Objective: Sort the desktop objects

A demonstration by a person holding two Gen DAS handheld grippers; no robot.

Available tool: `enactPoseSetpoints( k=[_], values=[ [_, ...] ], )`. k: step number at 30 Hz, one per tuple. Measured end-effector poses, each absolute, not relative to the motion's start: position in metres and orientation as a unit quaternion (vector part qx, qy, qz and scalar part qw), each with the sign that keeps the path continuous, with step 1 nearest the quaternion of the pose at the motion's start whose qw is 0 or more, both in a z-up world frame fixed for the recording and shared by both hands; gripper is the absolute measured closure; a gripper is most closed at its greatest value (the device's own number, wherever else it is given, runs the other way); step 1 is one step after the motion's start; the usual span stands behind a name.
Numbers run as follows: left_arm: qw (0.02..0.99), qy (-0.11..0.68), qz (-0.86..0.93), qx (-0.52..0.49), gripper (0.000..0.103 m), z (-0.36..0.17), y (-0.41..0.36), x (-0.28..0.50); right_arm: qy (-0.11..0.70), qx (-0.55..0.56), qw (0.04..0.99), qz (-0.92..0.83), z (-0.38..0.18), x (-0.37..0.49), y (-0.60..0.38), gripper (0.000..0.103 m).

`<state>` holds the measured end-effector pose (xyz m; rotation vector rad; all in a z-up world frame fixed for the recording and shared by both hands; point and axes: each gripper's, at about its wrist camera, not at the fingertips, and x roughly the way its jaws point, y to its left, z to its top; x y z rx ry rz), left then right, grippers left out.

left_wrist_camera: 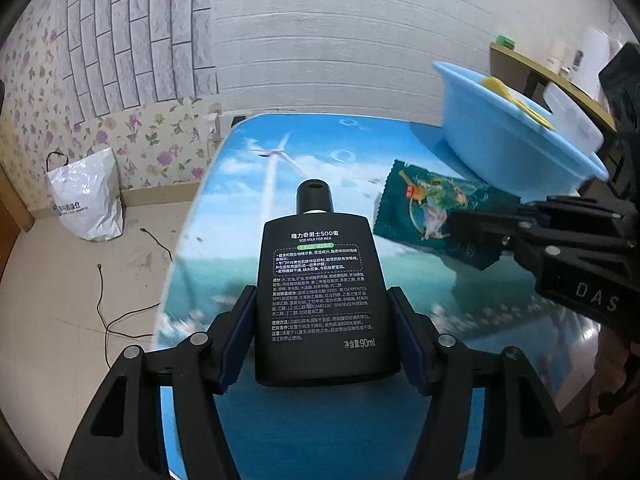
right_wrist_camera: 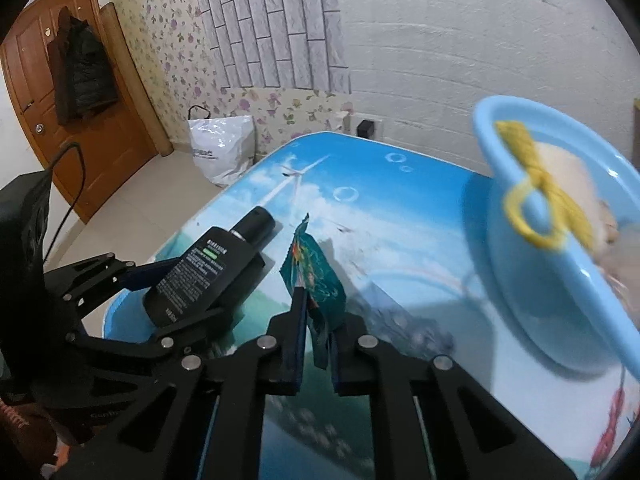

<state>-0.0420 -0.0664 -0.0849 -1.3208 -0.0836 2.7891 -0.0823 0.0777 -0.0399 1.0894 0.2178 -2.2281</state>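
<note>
My left gripper is shut on a black lotion bottle with white print, held above the table; it also shows in the right wrist view. My right gripper is shut on a teal snack packet, held on edge above the table; the packet shows in the left wrist view with the right gripper's finger over it. A light blue basin holding a yellow item and a pale object stands at the right, also in the left wrist view.
The table has a blue sky-and-sea print cover. A white plastic bag and a black cable lie on the floor to the left. A wooden door is far left. A wooden shelf stands behind the basin.
</note>
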Motion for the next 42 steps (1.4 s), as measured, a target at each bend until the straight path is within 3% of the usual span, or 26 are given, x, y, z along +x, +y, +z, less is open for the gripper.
enactPoseSetpoints(
  k=[9, 32, 42],
  values=[
    [0.054, -0.046, 0.9, -0.429, 0.04, -0.081, -0.026, -0.019, 0.058, 0.404, 0.272, -0.872, -0.034, -0.05, 0.148, 0.094],
    [0.045, 0.015, 0.9, -0.432, 0.04, -0.081, 0.018, -0.008, 0.043, 0.379, 0.161, -0.91, -0.039, -0.025, 0.254, 0.094],
    [0.046, 0.012, 0.907, -0.419, 0.022, -0.085, 0.016, -0.01, 0.045, 0.377, 0.169, -0.909, -0.049, -0.021, 0.255, 0.094]
  ],
)
